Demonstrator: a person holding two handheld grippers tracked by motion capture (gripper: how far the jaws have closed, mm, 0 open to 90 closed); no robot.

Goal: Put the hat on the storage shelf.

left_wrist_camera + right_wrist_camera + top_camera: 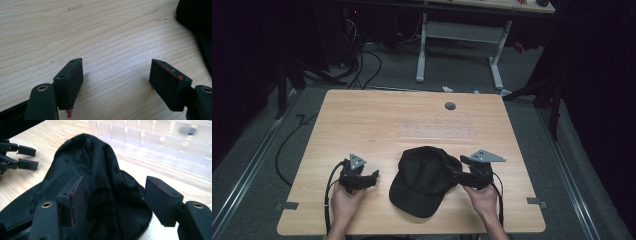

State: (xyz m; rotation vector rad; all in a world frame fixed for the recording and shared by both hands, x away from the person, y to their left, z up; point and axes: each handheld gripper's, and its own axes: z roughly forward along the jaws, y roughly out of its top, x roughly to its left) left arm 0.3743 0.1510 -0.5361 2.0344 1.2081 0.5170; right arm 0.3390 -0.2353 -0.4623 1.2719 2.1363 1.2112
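Left matte-black two-jaw handheld gripper (373,178) w/ grey three-cornered drilled plate on top; black cable loops off its back; blocky rectangular jaw pads, small screw holes along edges, brass-ringed pivots; red smears on pad edges, a red scrap under one. Right black gripper (457,172): same build, grey plate, cable, brass-ringed pivots; forearms bare, no sleeves.

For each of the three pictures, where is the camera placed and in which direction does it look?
High view: above the person's side, looking forward and down on the table; both hands, the left gripper and the right gripper show.
Left gripper view: rides on the left gripper, facing bare wood, jaws apart.
Right gripper view: rides on the right gripper, facing the black cap.
Shared: all show the cap.
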